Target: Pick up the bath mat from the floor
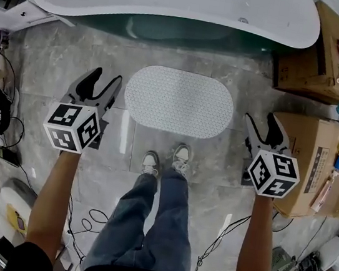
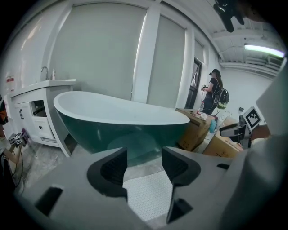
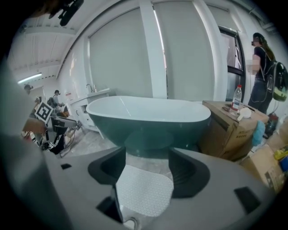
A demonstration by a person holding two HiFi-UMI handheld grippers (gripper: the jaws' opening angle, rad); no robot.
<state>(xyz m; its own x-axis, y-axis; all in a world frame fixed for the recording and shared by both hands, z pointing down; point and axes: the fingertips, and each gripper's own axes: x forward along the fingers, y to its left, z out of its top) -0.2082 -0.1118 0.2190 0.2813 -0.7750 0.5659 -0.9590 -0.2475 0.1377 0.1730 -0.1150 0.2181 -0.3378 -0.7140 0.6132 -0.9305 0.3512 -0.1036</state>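
Two grippers: one in each of the person's hands, held up off the floor on either side of the mat and touching nothing
Left gripper: jaws stand moderately apart and hold nothing; in the left gripper view only the mat and floor far below show through the gap
Right gripper: jaws apart a little wider than the left pair, also empty; the mat shows through the gap in the right gripper view
Marker cubes: one at the back of each gripper, left and right, just ahead of the bare forearms
Shoes: pale pair, side by side on the floor, toes just short of the mat's near edge
Bath mat: white, oval, finely dotted, lying flat on the floor between the shoes and the tub, between the two grippers and well clear of both
Floor: grey marbled tiles, with loose cables trailing beside the person's legs
Cardboard boxes: stacked along the right, small items on top
Bathtub: freestanding, white inside and dark green outside, just beyond the mat
Vanity cabinet: white, at the tub's left end
Background: another person with a backpack stands by the doorway past the boxes
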